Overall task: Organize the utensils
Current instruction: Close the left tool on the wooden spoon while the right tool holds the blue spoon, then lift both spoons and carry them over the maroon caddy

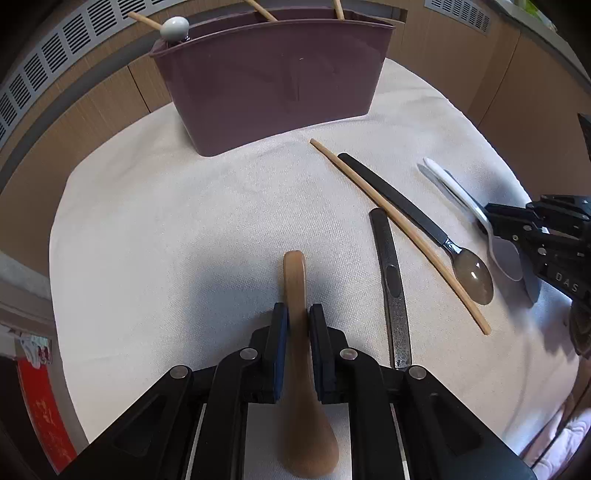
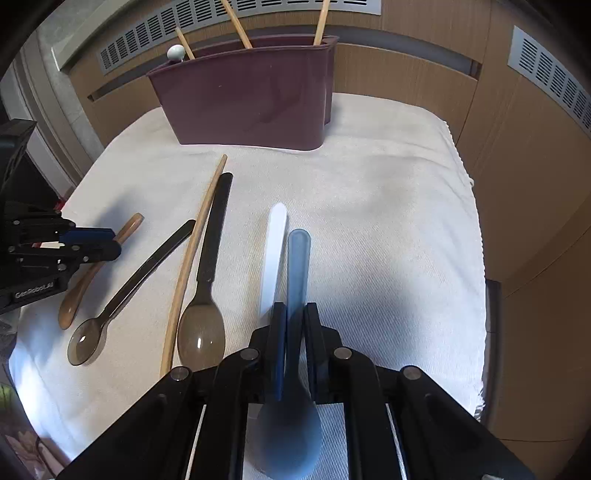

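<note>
On cloth (image 2: 388,221): five spoons, one chopstick (image 2: 192,254); left gripper (image 1: 297,314) pinching brown spoon (image 1: 295,280), right gripper (image 2: 293,314) blue spoon (image 2: 298,266).

A home-like room: wood-panelled walls (image 2: 424,74) with grey vent grilles (image 2: 236,14), and a bench under a white cloth (image 2: 388,221) holding a maroon cutlery holder (image 2: 251,103) and loose spoons (image 2: 201,328).

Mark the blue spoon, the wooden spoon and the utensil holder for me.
blue spoon (image 2: 298,266), right wrist view, on its handle ahead of the jaws.
wooden spoon (image 1: 294,280), left wrist view, on its handle.
utensil holder (image 2: 243,99), right wrist view, on its front wall.
</note>
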Demonstrator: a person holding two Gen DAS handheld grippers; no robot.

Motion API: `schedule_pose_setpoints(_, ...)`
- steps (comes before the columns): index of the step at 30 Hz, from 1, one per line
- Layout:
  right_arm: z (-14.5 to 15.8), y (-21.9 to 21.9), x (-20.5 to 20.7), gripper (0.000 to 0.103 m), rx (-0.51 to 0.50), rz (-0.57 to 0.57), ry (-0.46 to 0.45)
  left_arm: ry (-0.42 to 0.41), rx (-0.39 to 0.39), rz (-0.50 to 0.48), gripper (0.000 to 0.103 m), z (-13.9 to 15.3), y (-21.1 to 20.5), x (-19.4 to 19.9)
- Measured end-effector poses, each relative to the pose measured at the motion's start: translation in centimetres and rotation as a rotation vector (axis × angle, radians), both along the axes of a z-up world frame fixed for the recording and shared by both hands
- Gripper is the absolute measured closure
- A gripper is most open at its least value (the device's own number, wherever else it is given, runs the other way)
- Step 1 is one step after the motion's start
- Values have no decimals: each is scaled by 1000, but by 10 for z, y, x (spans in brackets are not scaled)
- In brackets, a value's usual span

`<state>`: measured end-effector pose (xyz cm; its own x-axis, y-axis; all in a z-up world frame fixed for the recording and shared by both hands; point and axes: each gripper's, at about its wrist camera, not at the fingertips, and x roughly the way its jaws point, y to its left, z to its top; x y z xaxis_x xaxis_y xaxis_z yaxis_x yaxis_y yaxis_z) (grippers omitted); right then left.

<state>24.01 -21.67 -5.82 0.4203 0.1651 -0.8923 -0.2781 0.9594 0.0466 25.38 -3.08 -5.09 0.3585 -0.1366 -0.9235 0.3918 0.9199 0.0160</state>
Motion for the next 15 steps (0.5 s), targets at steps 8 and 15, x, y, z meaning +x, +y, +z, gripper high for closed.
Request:
schedule_pose_setpoints(8, 0, 8, 17, 87, -34, 61, 50, 51, 6, -33, 90, 0, -2, 5)
schedule_pose_setpoints(15, 2, 13, 7, 93, -63, 80, 25, 120, 53, -80, 90, -2, -15, 22)
